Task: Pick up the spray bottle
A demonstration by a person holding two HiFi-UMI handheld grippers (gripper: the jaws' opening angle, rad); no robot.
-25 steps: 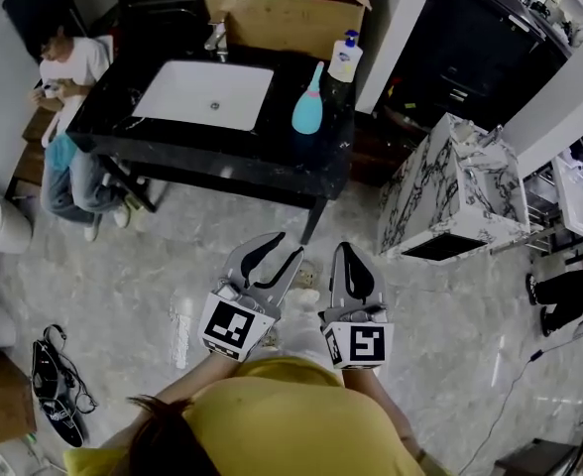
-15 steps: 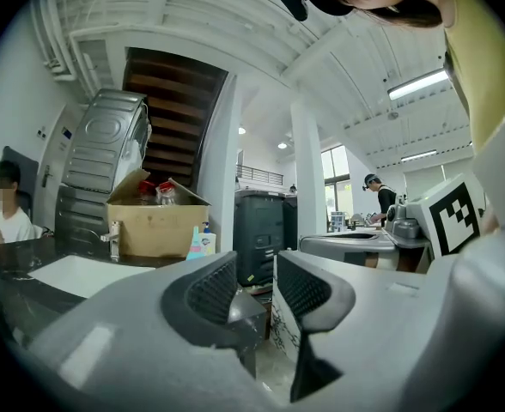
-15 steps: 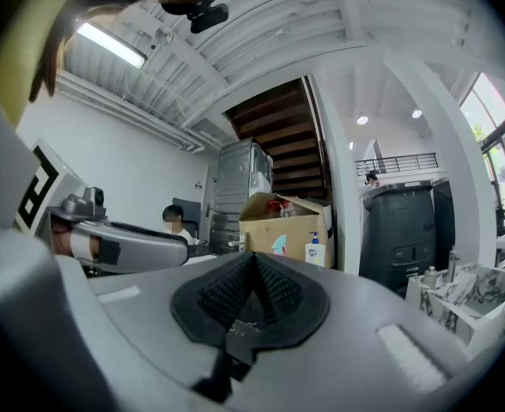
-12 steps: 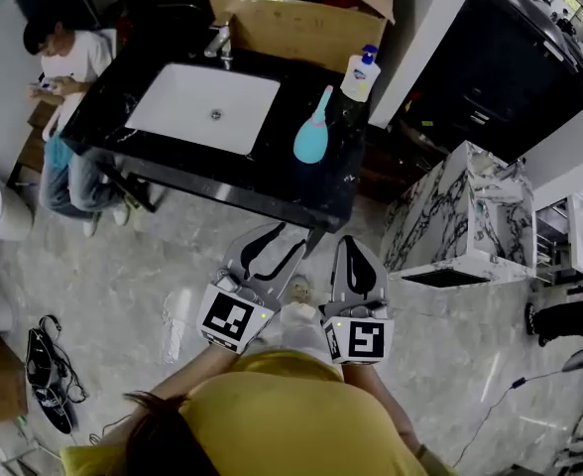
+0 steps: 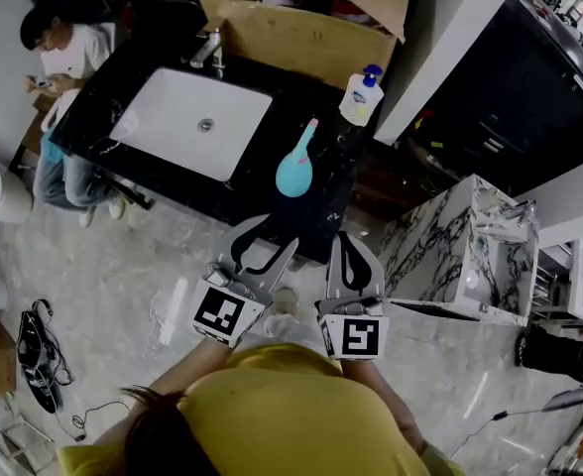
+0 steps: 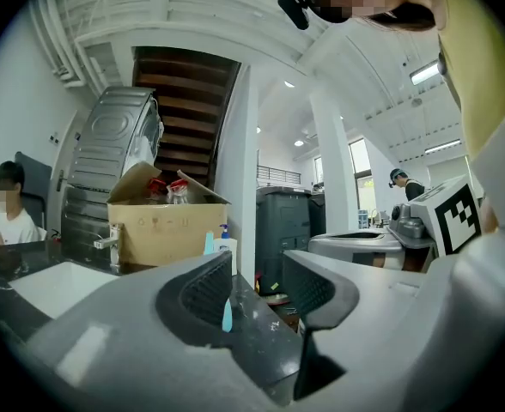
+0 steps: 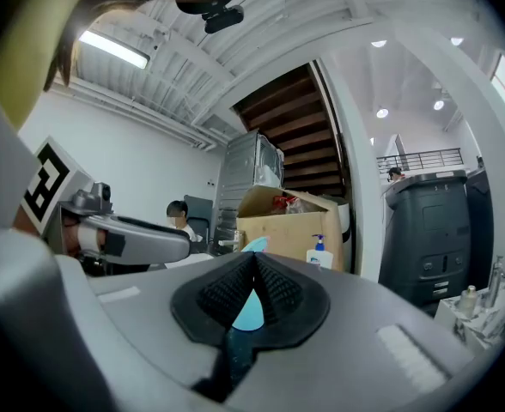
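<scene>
The teal spray bottle (image 5: 293,170) stands upright on the black counter (image 5: 331,201), to the right of the white basin. Both grippers are held level just short of the counter's near edge, a little way from the bottle. My left gripper (image 5: 269,238) is open; its jaws have just been opening, with nothing between them. In the left gripper view a sliver of the bottle (image 6: 227,316) shows past the jaws of the left gripper (image 6: 257,273). My right gripper (image 5: 349,241) is shut and empty. In the right gripper view the bottle (image 7: 251,309) shows behind the touching tips of the right gripper (image 7: 254,264).
A white basin (image 5: 192,122) with a tap is set in the counter. A soap pump bottle (image 5: 361,95) and a cardboard box (image 5: 301,23) stand behind the spray bottle. A marbled cabinet (image 5: 470,246) is on the right. A seated person (image 5: 58,58) is at the far left.
The counter and the bottle have come nearer as both grippers moved forward toward them. The left jaws stand wider apart than before.
</scene>
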